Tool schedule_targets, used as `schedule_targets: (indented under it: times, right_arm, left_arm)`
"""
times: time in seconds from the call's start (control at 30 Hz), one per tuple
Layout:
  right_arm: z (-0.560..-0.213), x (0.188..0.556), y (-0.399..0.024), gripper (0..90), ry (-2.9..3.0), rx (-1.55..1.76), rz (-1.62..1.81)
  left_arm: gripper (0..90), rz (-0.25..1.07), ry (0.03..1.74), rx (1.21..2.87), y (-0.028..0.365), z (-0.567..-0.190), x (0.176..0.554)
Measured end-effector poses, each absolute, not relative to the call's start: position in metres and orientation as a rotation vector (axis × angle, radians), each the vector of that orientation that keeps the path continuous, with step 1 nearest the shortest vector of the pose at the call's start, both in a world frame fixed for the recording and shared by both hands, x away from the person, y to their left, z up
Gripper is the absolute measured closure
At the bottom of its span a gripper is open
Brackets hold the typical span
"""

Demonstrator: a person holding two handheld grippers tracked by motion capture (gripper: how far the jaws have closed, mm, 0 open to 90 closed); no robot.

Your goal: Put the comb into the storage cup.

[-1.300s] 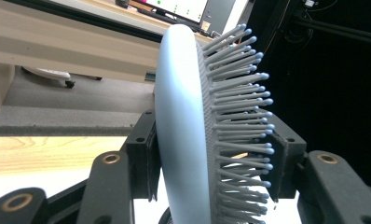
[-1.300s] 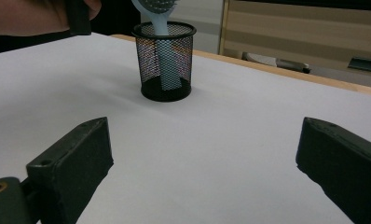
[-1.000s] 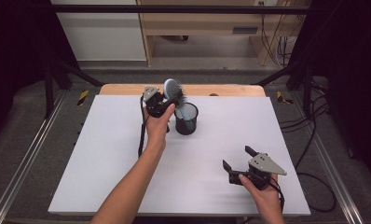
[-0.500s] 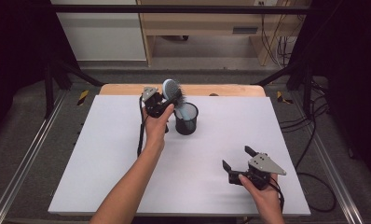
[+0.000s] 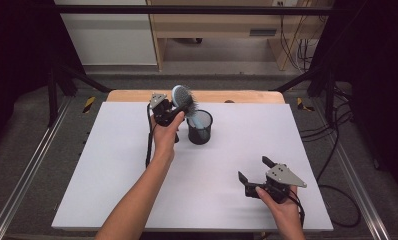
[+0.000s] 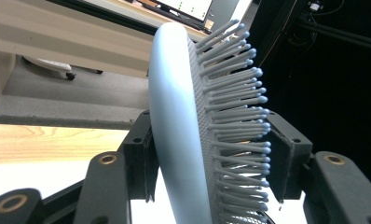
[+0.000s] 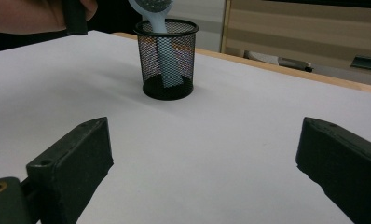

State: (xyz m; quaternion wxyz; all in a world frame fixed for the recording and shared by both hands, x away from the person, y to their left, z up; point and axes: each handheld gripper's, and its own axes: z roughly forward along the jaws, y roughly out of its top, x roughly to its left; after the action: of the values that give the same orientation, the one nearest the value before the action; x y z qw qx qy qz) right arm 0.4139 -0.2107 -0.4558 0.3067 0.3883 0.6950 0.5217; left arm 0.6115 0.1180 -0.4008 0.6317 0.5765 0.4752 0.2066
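A pale blue hairbrush with grey bristles stands head-up, its handle down inside a black mesh cup at the back of the white board. My left gripper is shut on the brush head. In the left gripper view the brush sits between the jaws of that gripper, one pad on its smooth back and the other at the bristle tips. My right gripper rests open and empty near the front right. From the right gripper view, the cup and brush handle lie well ahead of the right gripper.
The white board covers most of the table, with a wooden strip along its back edge. Metal rails run along both sides, and cables lie on the floor to the right. A black cable trails from the left gripper.
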Motion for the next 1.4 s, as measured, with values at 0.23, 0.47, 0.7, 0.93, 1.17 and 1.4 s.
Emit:
schedule_targets:
  times: [0.23, 0.47, 0.7, 0.93, 1.17, 1.4]
  right_arm:
    - [-0.4557, 0.4139, -0.211, 3.8, 1.839, 1.026, 1.378]
    - [-0.4551, 0.4132, -0.2115, 3.8, 1.835, 1.028, 1.384]
    - [-0.4552, 0.4133, -0.2115, 3.8, 1.836, 1.029, 1.383]
    - [-0.4552, 0.4132, -0.2112, 3.8, 1.836, 1.027, 1.382]
    - [-0.455, 0.413, -0.2111, 3.8, 1.835, 1.026, 1.381]
    - [-0.455, 0.4129, -0.2109, 3.8, 1.839, 1.026, 1.382]
  left_arm:
    - [44.3, 0.469, 1.093, 1.313, 0.119, -0.4015, 0.6124]
    - [44.3, 0.469, 1.088, 1.319, 0.1188, -0.4011, 0.6119]
    - [44.3, 0.465, 1.089, 1.314, 0.1194, -0.4014, 0.6122]
    - [44.2, 0.463, 1.088, 1.314, 0.1205, -0.402, 0.6116]
    - [43.7, 0.457, 1.09, 1.31, 0.1221, -0.4031, 0.6118]
    - [43.1, 0.458, 1.096, 1.305, 0.1245, -0.405, 0.6121]
